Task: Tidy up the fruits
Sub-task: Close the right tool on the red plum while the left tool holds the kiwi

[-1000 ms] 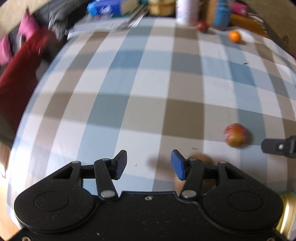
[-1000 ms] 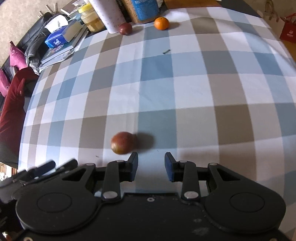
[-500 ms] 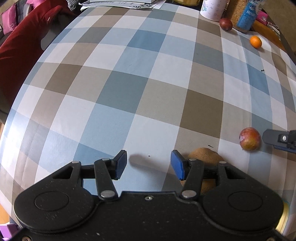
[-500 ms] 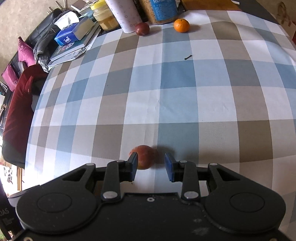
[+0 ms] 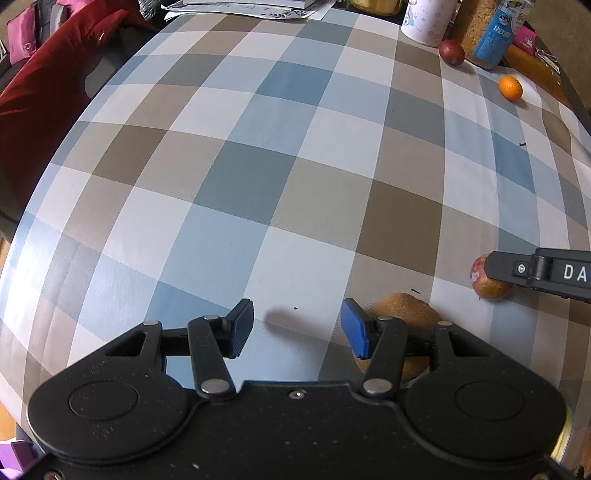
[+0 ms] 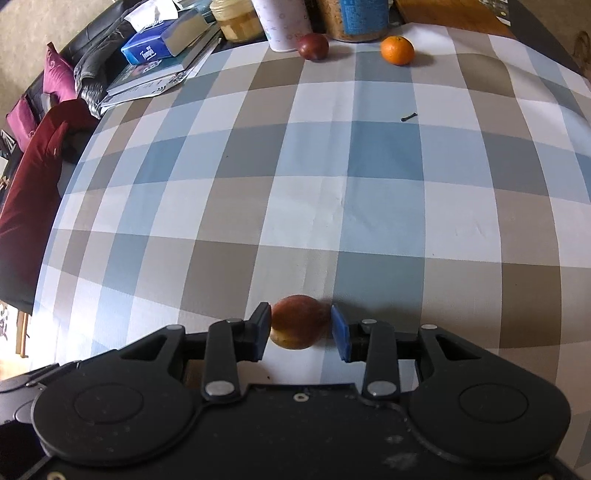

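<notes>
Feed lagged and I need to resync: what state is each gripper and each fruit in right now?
left gripper: open, nothing between its fingers, over bare cloth.
right gripper: opening, fingers either side of the reddish fruit.
reddish fruit: resting on the table between the fingers.
brown fruit: on the table, partly hidden behind the left gripper.
orange: loose at the far edge.
dark red fruit: at the far edge, beside the white cup.

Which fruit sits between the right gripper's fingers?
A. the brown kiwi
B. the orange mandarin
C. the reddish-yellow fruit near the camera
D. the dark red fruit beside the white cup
C: the reddish-yellow fruit lies between the opening jaws of the right gripper; the mandarin sits far off.
</notes>
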Demonstrator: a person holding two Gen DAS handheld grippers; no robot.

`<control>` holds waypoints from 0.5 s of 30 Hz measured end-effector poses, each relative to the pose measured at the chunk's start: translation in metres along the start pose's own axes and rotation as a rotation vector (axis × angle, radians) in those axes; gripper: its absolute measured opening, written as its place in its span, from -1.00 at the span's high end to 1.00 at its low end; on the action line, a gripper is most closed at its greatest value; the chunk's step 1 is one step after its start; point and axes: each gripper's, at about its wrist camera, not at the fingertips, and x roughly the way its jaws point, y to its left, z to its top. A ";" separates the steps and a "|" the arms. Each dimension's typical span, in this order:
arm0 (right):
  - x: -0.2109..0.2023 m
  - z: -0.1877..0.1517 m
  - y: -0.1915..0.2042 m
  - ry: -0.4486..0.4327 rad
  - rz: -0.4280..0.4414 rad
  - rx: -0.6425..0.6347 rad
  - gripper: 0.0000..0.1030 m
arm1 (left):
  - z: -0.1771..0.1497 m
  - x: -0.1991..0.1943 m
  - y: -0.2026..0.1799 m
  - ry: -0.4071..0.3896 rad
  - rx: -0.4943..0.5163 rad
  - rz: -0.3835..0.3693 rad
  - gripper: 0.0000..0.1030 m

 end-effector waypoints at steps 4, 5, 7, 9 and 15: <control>0.002 0.001 -0.001 0.000 0.007 0.014 0.23 | 0.000 -0.004 0.001 -0.008 -0.008 -0.001 -0.16; 0.002 0.001 -0.001 -0.003 0.006 0.013 0.22 | 0.000 -0.006 0.001 -0.010 -0.010 -0.003 -0.16; 0.003 0.000 0.000 -0.011 0.000 0.014 0.17 | 0.000 -0.009 0.002 -0.013 -0.014 -0.006 -0.16; 0.006 0.000 0.002 -0.013 -0.014 0.010 0.15 | 0.000 -0.011 0.002 -0.017 -0.020 -0.008 -0.16; 0.020 -0.002 0.006 0.035 -0.033 -0.016 0.21 | -0.003 -0.019 0.002 -0.022 -0.022 -0.016 -0.16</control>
